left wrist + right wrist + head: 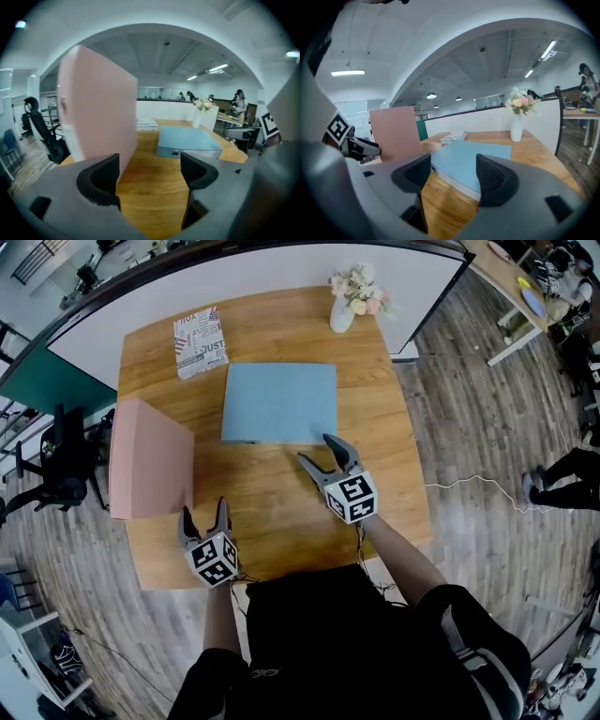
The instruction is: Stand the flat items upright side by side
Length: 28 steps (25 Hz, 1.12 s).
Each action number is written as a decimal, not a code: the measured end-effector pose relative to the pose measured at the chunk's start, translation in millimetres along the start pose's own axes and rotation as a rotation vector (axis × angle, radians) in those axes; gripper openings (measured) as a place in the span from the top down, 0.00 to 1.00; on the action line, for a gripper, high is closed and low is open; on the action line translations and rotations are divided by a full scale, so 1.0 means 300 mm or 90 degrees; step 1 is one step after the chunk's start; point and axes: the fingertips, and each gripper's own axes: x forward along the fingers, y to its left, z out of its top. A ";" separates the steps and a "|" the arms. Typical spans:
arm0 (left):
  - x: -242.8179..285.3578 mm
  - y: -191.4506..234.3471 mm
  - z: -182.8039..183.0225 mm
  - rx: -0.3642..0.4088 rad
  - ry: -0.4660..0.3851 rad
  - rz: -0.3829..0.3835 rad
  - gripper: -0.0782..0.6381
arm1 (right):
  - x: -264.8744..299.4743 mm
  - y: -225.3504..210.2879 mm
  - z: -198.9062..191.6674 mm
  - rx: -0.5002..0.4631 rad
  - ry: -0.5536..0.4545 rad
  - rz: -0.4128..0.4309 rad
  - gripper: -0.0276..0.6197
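A pink binder stands upright at the table's left edge. A blue binder lies flat in the middle, spine toward me. A patterned book lies flat at the back left. My left gripper is open just in front of the pink binder's near right corner, with nothing between its jaws. My right gripper is open at the blue binder's near right corner, jaws empty and a little short of its edge. In the right gripper view the pink binder and the book show beyond.
A white vase of flowers stands at the table's back right, near the white partition. The wooden table has bare room along its front. Office chairs stand off the left side. A cable lies on the floor at right.
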 end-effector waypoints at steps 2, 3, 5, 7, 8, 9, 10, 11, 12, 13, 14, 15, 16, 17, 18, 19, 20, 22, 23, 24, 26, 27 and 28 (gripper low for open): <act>0.106 -0.130 0.051 0.022 0.001 -0.079 0.31 | -0.020 -0.069 -0.016 0.021 0.007 -0.023 0.49; 0.166 -0.182 0.082 0.031 0.003 -0.114 0.31 | -0.026 -0.101 -0.024 0.031 0.012 -0.035 0.49; 0.286 -0.253 0.141 0.049 0.013 -0.164 0.31 | -0.029 -0.162 -0.041 0.050 0.024 -0.057 0.49; 0.405 -0.295 0.178 0.063 0.042 -0.196 0.30 | -0.024 -0.221 -0.059 0.076 0.039 -0.082 0.48; 0.463 -0.309 0.189 0.069 0.061 -0.209 0.30 | -0.018 -0.250 -0.068 0.093 0.048 -0.095 0.49; 0.518 -0.319 0.198 0.076 0.080 -0.221 0.29 | -0.008 -0.276 -0.077 0.113 0.056 -0.106 0.48; 0.570 -0.324 0.207 0.082 0.098 -0.229 0.29 | 0.008 -0.299 -0.087 0.133 0.064 -0.115 0.48; 0.618 -0.325 0.213 0.085 0.115 -0.236 0.28 | 0.029 -0.319 -0.097 0.150 0.074 -0.120 0.48; 0.662 -0.323 0.217 0.084 0.132 -0.241 0.28 | 0.054 -0.335 -0.109 0.164 0.084 -0.123 0.46; 0.701 -0.320 0.218 0.080 0.148 -0.245 0.28 | 0.080 -0.351 -0.122 0.175 0.097 -0.124 0.45; 0.737 -0.317 0.216 0.074 0.162 -0.249 0.27 | 0.106 -0.366 -0.135 0.184 0.109 -0.126 0.43; 0.771 -0.315 0.212 0.066 0.176 -0.253 0.27 | 0.131 -0.382 -0.147 0.194 0.122 -0.128 0.43; 0.800 -0.313 0.203 0.057 0.191 -0.257 0.27 | 0.153 -0.396 -0.160 0.205 0.134 -0.131 0.41; 0.825 -0.312 0.188 0.051 0.207 -0.262 0.27 | 0.172 -0.408 -0.174 0.220 0.146 -0.134 0.40; 0.842 -0.312 0.170 0.047 0.225 -0.266 0.26 | 0.188 -0.419 -0.189 0.238 0.158 -0.137 0.39; 0.855 -0.310 0.152 0.047 0.242 -0.268 0.26 | 0.203 -0.428 -0.204 0.256 0.169 -0.139 0.38; 0.864 -0.307 0.136 0.047 0.256 -0.269 0.26 | 0.216 -0.435 -0.216 0.271 0.178 -0.141 0.37; 0.881 -0.307 0.111 0.042 0.277 -0.275 0.26 | 0.238 -0.444 -0.233 0.283 0.194 -0.142 0.37; 0.887 -0.311 0.103 0.037 0.284 -0.281 0.25 | 0.246 -0.446 -0.238 0.281 0.202 -0.140 0.37; 0.890 -0.316 0.097 0.029 0.289 -0.287 0.26 | 0.252 -0.445 -0.241 0.278 0.211 -0.137 0.37; 0.890 -0.323 0.092 0.015 0.298 -0.301 0.26 | 0.261 -0.440 -0.250 0.275 0.225 -0.131 0.37; 0.889 -0.329 0.089 0.009 0.302 -0.308 0.26 | 0.265 -0.439 -0.255 0.277 0.229 -0.128 0.37; 0.888 -0.336 0.087 0.003 0.305 -0.315 0.28 | 0.268 -0.438 -0.257 0.281 0.230 -0.127 0.37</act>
